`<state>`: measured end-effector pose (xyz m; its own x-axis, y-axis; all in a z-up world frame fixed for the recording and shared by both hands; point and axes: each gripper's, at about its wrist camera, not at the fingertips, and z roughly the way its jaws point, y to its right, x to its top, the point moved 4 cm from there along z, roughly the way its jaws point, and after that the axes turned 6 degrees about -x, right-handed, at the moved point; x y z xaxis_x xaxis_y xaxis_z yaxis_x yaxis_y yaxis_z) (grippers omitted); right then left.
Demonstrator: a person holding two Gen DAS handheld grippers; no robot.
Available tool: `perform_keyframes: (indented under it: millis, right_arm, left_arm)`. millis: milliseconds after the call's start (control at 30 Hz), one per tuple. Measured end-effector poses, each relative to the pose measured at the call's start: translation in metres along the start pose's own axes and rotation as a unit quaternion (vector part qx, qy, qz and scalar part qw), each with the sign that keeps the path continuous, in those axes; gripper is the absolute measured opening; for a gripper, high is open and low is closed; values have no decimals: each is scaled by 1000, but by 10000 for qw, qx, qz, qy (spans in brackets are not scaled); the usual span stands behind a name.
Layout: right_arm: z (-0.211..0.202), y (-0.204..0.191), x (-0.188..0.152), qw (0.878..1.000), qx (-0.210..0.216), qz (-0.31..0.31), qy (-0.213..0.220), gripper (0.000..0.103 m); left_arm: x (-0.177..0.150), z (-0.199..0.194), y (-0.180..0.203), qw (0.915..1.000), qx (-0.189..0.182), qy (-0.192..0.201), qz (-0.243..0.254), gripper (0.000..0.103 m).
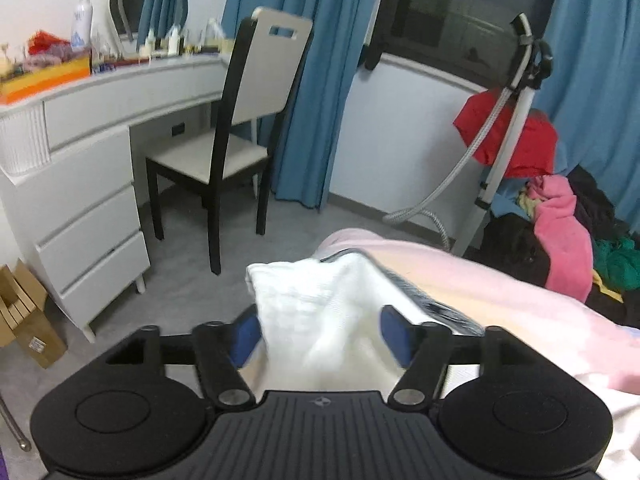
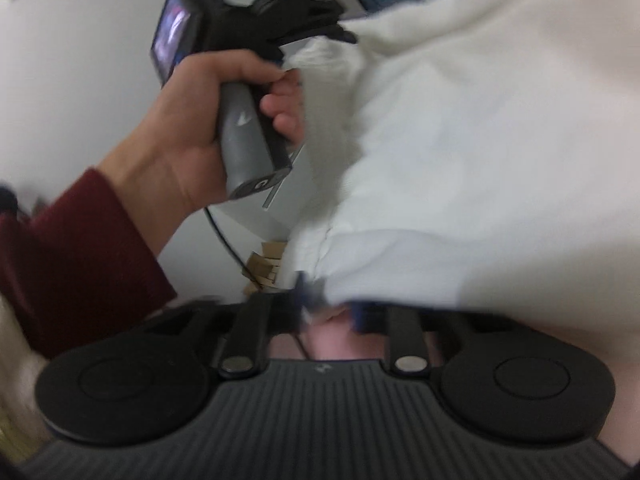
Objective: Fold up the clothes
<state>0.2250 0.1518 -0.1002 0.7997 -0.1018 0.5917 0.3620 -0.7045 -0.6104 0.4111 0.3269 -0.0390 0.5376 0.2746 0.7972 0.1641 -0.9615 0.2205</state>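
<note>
Left wrist view, from left to right: one white counter (image 1: pixel 120 92) crowded with small bottles, one chair (image 1: pixel 236 128) with black legs, blue curtains (image 1: pixel 312 80), and one heap of mixed clothes (image 1: pixel 568 224) on the far right. In the foreground, one white garment (image 1: pixel 320 312) lies bunched between the two blue pads of the left tongs (image 1: pixel 320 334). The pads stand apart, and whether they pinch the cloth cannot be told. The garment rests over a pink bed cover (image 1: pixel 500 288).

Right wrist view, blurred: at left, one hand (image 2: pixel 192 120) in a dark red sleeve (image 2: pixel 68 256) wraps a grey handle, thumb on top, wrist bent back. The white garment spreads across the right side. The right tongs (image 2: pixel 328 308) are clenched on its lower edge.
</note>
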Motion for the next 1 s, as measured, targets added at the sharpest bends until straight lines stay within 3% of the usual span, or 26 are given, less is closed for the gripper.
perform_keyframes:
  millis: [33, 167, 300, 533, 600, 767, 1000]
  right_arm:
    - [-14, -7, -1, 9998, -21, -188, 91, 63]
    - [-78, -29, -9, 9945, -281, -873, 497, 63]
    - [-156, -35, -18, 9823, -772, -1397, 978, 63]
    - [-316, 21, -41, 9484, -1878, -1856, 1754, 63]
    - [-354, 44, -54, 9383, -2206, -1859, 1905, 63]
    - [-392, 98, -63, 9263, -2768, -1384, 2149, 63]
    - [-383, 161, -63, 9177, -3093, -786, 2364, 63]
  left_arm:
    - [-2, -16, 6, 9999, -65, 110, 17, 82]
    - [-25, -77, 39, 9988, -324, 321, 197, 83]
    - [-72, -154, 82, 9954, -619, 510, 531, 84]
    - [-172, -258, 148, 9862, -1413, 564, 651, 87]
    - [-192, -270, 163, 9835, -1604, 461, 700, 87]
    - [-210, -280, 214, 9744, -1788, 430, 1294, 88]
    - [-173, -207, 259, 9751, -1840, 259, 1207, 89]
